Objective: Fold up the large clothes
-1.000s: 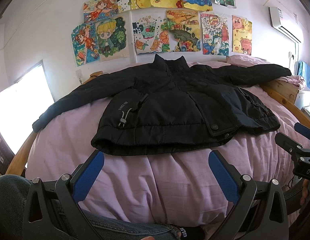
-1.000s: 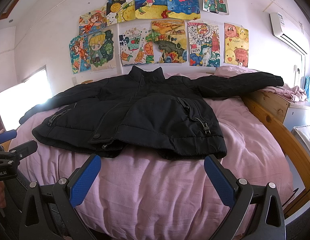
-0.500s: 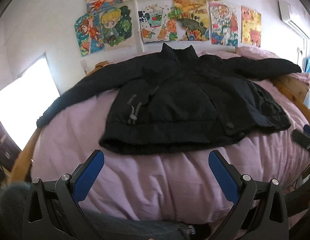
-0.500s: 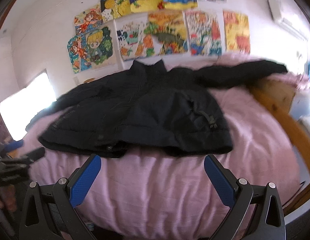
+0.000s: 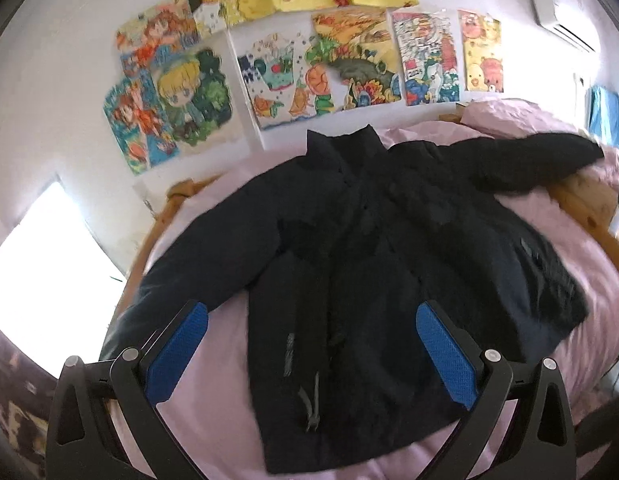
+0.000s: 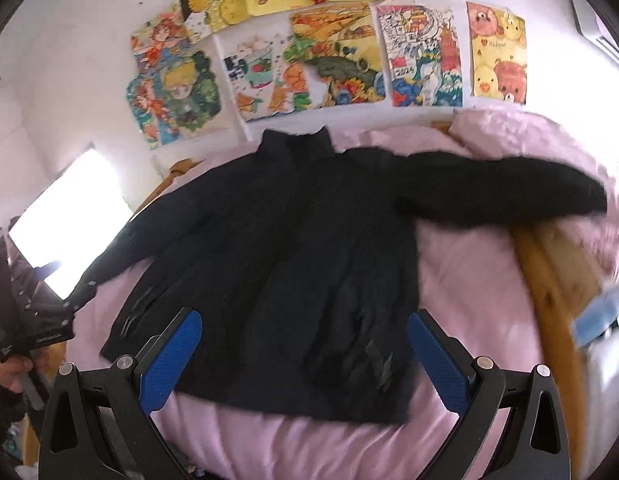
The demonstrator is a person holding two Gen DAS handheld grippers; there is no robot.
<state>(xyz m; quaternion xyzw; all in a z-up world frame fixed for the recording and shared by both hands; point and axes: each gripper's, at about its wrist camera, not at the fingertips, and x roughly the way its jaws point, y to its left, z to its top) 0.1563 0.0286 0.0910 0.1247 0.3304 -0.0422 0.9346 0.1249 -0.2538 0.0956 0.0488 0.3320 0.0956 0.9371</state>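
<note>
Grippers hovering over the spread jacket, nothing gripped yet.

We are holding the left gripper (image 5: 311,350) and right gripper (image 6: 303,354) with jaws spread wide and empty, low in each frame, probably lining up on the hem. The black padded jacket (image 5: 373,248) is lying face up across the centre of the pink bedspread (image 6: 461,280), sleeves stretched out sideways, collar pointing at the drawings (image 6: 333,52) up top, likely flattened ready for folding.

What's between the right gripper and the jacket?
Nothing. In the right wrist view the open right gripper hangs over the jacket hem, only air between its fingers and the cloth.
</note>
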